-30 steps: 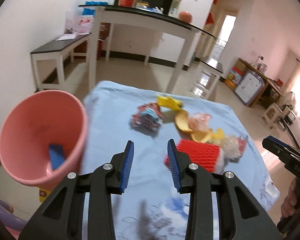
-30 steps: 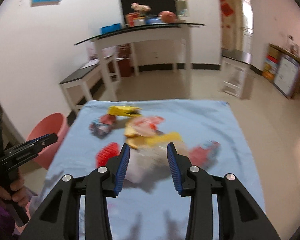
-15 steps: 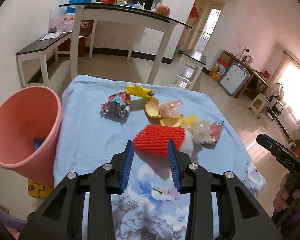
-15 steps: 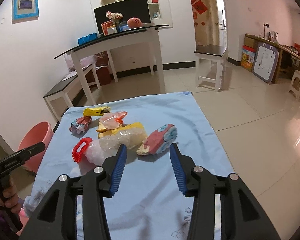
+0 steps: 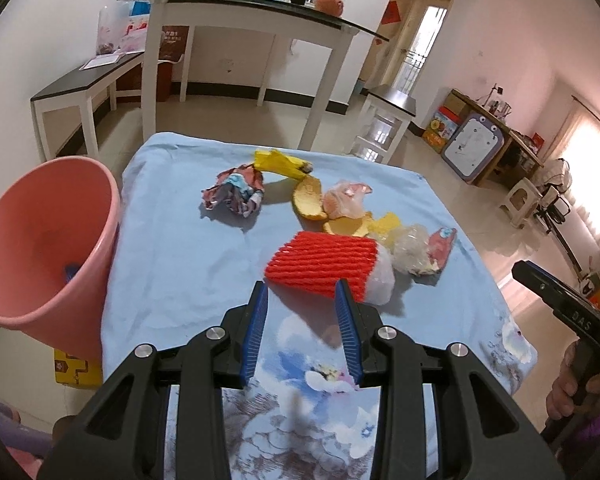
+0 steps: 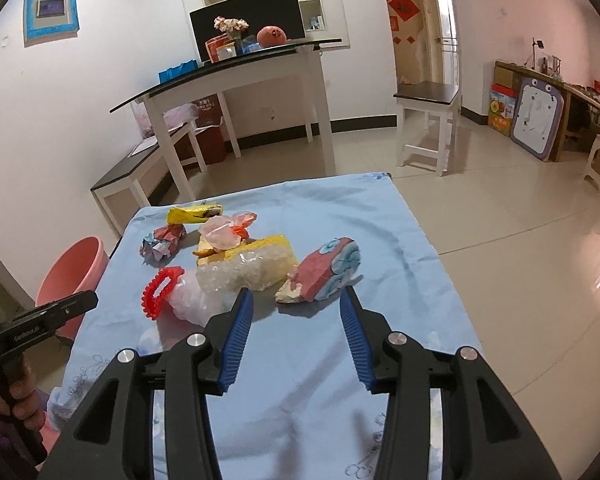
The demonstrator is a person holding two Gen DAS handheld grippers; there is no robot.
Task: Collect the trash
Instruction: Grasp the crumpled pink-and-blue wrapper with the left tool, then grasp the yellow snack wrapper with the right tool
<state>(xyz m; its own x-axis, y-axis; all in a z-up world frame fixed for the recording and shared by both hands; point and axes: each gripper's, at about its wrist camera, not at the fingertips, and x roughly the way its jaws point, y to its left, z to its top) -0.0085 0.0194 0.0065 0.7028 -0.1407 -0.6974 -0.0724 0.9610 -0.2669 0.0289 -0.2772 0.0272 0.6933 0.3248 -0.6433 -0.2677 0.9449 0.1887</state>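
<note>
1. The left gripper [image 5: 302,300] has swung away from the pink bucket [image 5: 48,240] and closed in on the red foam net [image 5: 324,266]. Its blue pads [image 5: 256,328] now flank the net's near edge, where a second ago they hung over bare cloth with the net off to the right.
2. The bucket has slid to the left edge of the left wrist view.
3. The right gripper [image 6: 296,312] has pulled back and shifted right from the clear plastic wrap [image 6: 244,274]. Its spread jaws now frame the red-and-blue wrapper [image 6: 324,270], just short of it.
</note>
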